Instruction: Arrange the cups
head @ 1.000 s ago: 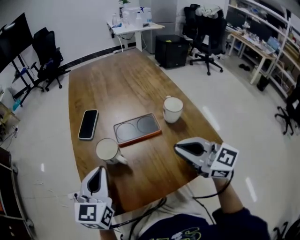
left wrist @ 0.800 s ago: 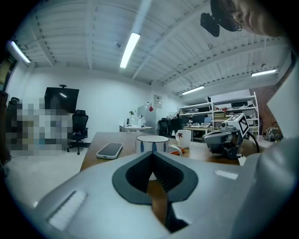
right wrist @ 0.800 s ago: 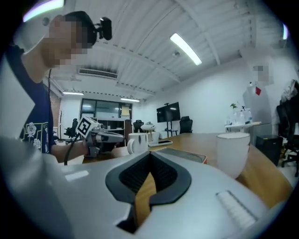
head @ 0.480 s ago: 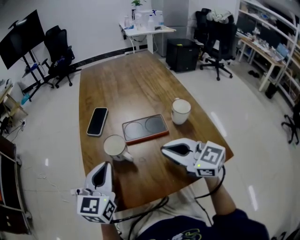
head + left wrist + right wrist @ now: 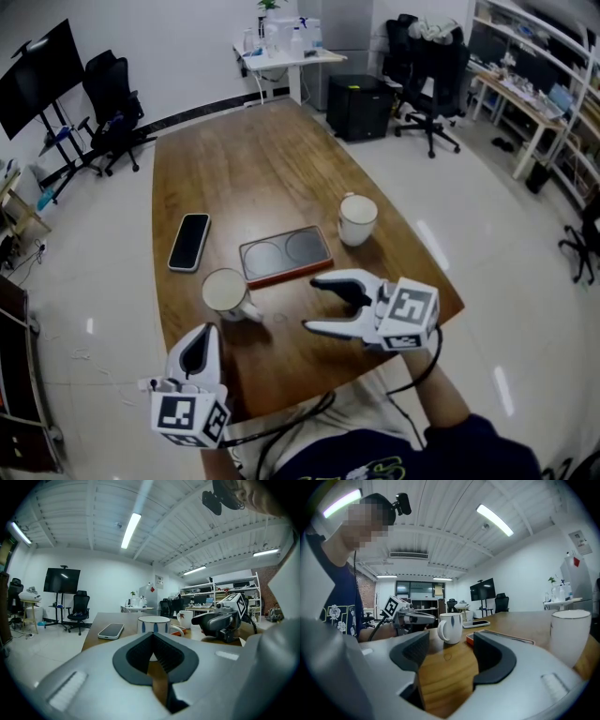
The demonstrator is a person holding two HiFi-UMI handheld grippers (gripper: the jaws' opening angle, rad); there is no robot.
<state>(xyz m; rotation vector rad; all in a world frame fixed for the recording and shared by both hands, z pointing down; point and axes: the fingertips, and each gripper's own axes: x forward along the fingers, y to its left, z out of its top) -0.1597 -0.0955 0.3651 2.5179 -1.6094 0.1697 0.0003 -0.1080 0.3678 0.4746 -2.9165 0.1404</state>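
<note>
Far left, near the table's front edge, the left gripper has its jaws pressed together with nothing in them, tips pointing toward the near cup. The phone lies flat, face up, on the left side of the wooden table.

The near cup is white with its handle toward the person (in the left gripper view it sits straight ahead past the closed jaws). It stands on bare wood just off the front left corner of the tray, a dark slab with an orange rim and two round recesses.

Below the tray's right end hovers the right gripper. Its jaws are opening, with only table wood showing between them in its own view; it points leftward at the near cup.

The far cup stands upright on the wood just beside the tray's right end, near the table's right edge.
</note>
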